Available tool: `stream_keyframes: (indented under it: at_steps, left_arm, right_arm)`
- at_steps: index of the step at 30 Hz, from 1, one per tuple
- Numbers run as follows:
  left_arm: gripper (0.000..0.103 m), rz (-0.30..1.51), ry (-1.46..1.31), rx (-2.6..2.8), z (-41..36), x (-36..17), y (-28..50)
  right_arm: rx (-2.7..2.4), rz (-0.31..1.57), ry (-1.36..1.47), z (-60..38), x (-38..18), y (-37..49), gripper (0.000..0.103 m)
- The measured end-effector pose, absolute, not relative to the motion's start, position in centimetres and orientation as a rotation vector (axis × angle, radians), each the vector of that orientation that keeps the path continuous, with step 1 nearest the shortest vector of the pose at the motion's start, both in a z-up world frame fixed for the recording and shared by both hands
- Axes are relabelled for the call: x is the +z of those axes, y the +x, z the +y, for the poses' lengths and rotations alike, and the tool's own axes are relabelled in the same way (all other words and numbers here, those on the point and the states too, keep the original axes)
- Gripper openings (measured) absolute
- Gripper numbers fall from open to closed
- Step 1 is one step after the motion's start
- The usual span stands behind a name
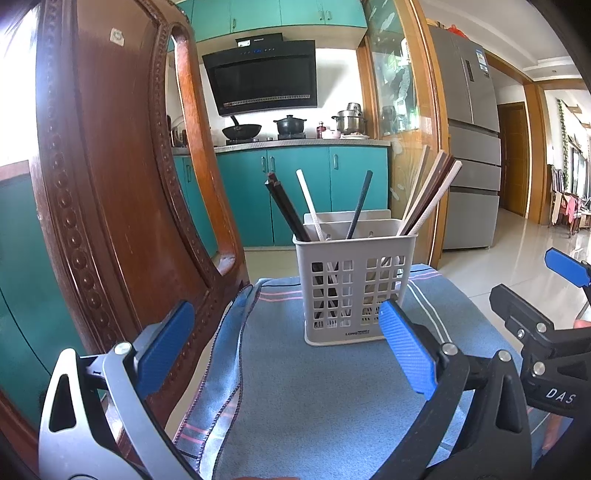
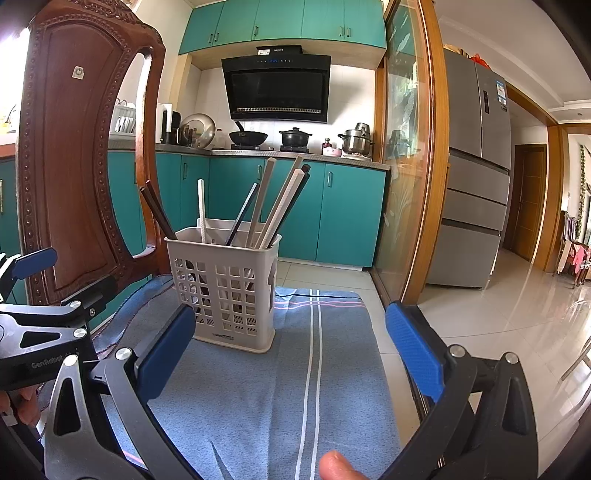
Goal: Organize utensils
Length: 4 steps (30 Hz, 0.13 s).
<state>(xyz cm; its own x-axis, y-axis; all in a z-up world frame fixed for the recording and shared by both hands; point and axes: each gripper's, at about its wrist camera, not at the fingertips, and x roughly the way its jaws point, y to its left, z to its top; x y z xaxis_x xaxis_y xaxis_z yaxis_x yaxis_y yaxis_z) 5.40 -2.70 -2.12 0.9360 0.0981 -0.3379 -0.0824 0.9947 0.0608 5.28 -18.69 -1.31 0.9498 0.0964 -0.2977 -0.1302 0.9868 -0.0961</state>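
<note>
Both spread wide, empty: left tool [image 1: 286, 354] and right tool [image 2: 290, 354], near basket [image 1: 354, 284] of chopsticks [image 1: 430, 195] on cloth [image 1: 317, 398].

Home kitchen: teal cabinets [image 2: 280, 26] far, black range hood [image 2: 279, 88] over wok and pots on stove [image 2: 269, 142], steel fridge [image 2: 476, 166] right, carved wooden chair [image 2: 74, 147] near left.

White slotted holder [image 1: 352, 284] stands upright, chopsticks [image 1: 430, 197] leaning inside.
</note>
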Motion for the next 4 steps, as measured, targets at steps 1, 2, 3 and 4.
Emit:
stream_keyframes:
  at_steps: [1,2,3,4]
  left_arm:
    - [0.100,0.353,0.040,0.092,-2.59,-2.15,5.47]
    - [0.100,0.356,0.036,0.093,-2.58,-2.15,5.47]
    - [0.100,0.358,0.033,0.094,-2.53,-2.16,5.47]
    - [0.100,0.359,0.031,0.096,-2.49,-2.15,5.48]
  right_arm:
    - [0.115,0.298,-0.115,-18.70,-1.31,5.29,0.100]
    - [0.116,0.298,-0.114,-18.70,-1.31,5.29,0.100]
    - [0.116,0.298,-0.113,-18.71,-1.31,5.27,0.100]
    - [0.117,0.297,-0.114,-18.73,-1.30,5.27,0.100]
